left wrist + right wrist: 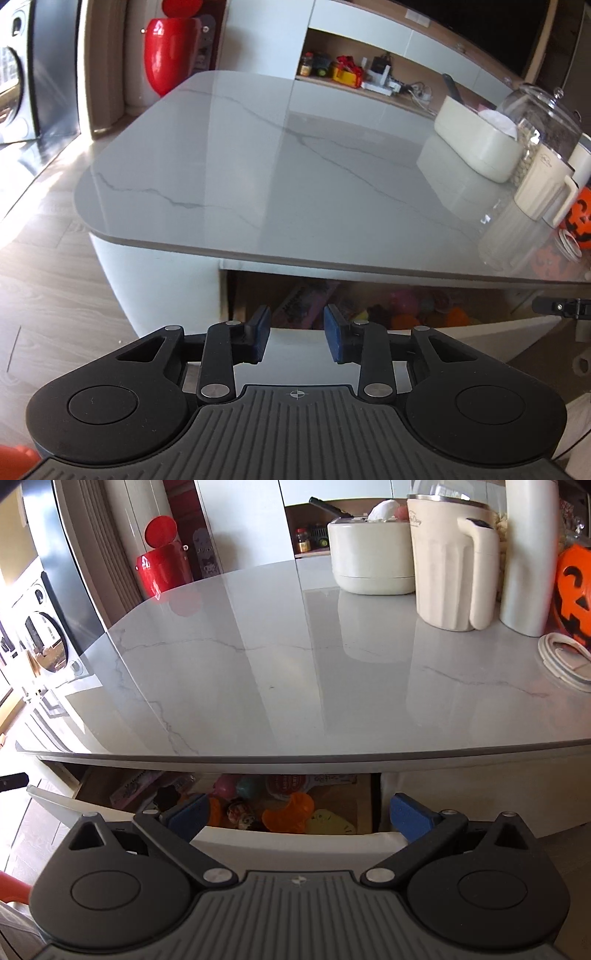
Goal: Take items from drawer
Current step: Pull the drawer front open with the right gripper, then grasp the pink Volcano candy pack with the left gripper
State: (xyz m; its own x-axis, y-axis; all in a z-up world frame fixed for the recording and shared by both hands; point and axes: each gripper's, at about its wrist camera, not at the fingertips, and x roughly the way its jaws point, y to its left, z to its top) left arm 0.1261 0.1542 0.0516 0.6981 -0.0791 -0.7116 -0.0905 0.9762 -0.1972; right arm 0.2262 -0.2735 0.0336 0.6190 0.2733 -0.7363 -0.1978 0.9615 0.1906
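Your two grippers wait at the open drawer (pixel 229 834).
Your left gripper (pixel 297 338) has half-open, empty jaws; your right gripper (pixel 297 814) has wide, empty jaws, toys at 12 o'clock.

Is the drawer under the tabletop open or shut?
Open: the drawer front stands out from under the tabletop, with toys visible inside.

I see a home living room: marble bench (pixel 258 686), washing machine (pixel 44 642), toy-cluttered shelf (pixel 354 74), pumpkin bucket (pixel 572 598).
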